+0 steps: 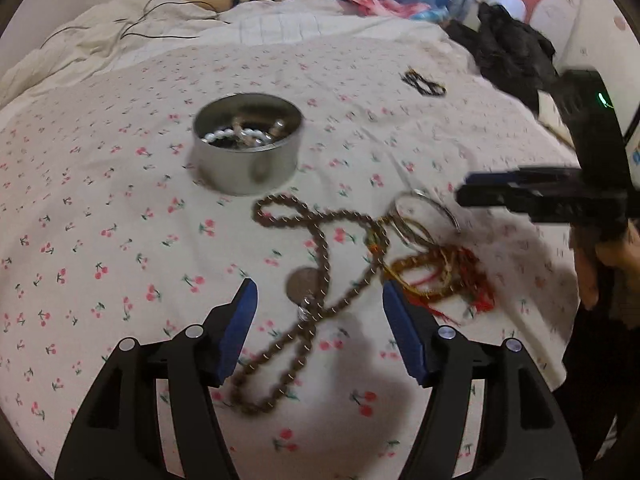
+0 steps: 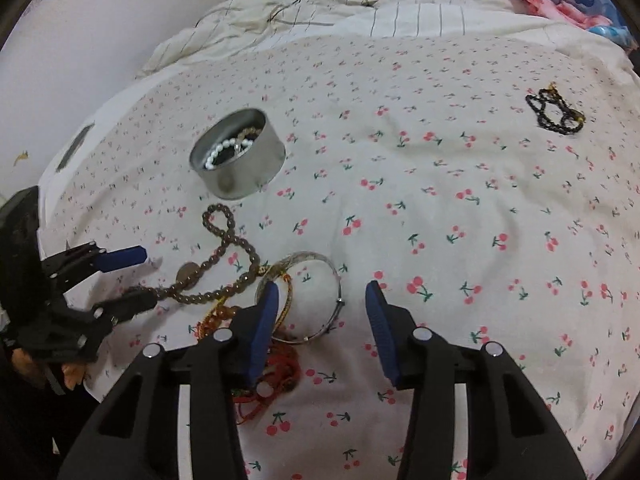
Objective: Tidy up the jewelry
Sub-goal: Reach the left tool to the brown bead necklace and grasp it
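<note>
You are between pickups: the round silver metal tin (image 1: 247,144) already holds a white bead bracelet (image 1: 236,135), while the long brown wooden bead necklace (image 1: 320,240) lies loose on the cherry-print bedsheet (image 1: 100,200). Your left gripper (image 1: 316,300) hovers over that necklace, jaws wide and empty. Your right gripper (image 2: 322,300) is partly open, gripping nothing, above the thin silver bangle (image 2: 320,300) and the tangle of red and gold cords (image 1: 440,280). A black bead bracelet (image 2: 554,112) waits well apart. Next, lower the left jaws astride the strand and close.
</note>
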